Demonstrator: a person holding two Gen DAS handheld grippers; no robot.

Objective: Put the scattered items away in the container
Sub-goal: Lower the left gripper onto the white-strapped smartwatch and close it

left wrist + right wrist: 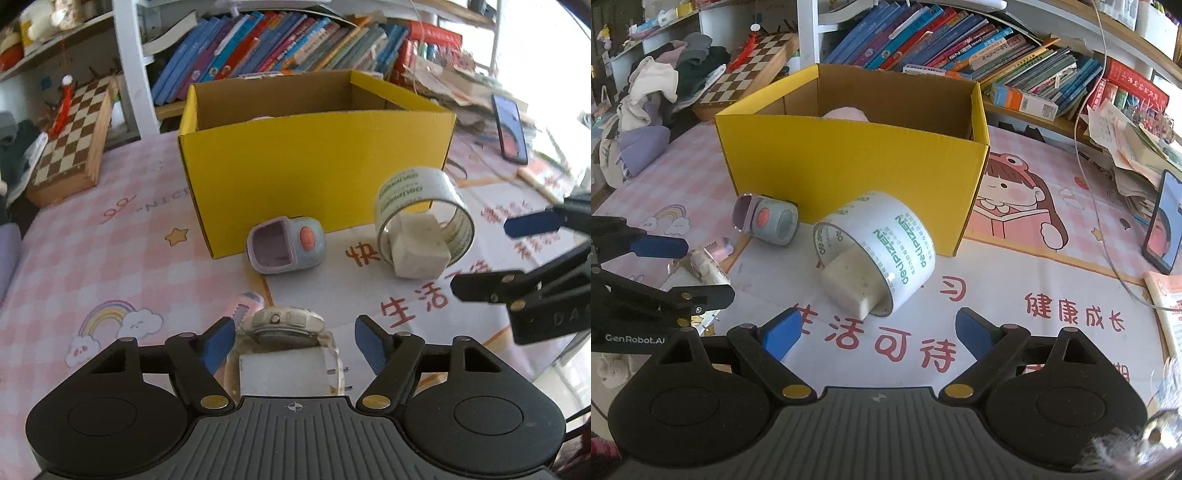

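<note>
- The box (849,166) stands open-topped at the back of the worktop (1034,280), its yellow wall facing both tools; something pink already lies inside, so I judge the tidying partly done.
- The left tool (294,341) has its fingers spread apart, one on each side of a watch (282,325) and a white plug (284,376) that lie low on the worktop; nothing is clamped, and the straddle suits closing on the watch next.
- The right tool (877,334) is likewise apart and empty, hanging above the worktop just short of the tape roll (875,251), lined up with it.
- The tape lies on its side with a pale block (849,284) wedged in its core, which probably stops it rolling; a grip may lift both together.
- A small grey-and-lilac gadget (286,245) lies tipped over just beside the box's front wall, near the tape but apart from it.
- All loose items sit in front of the box, so each needs lifting over its wall.
</note>
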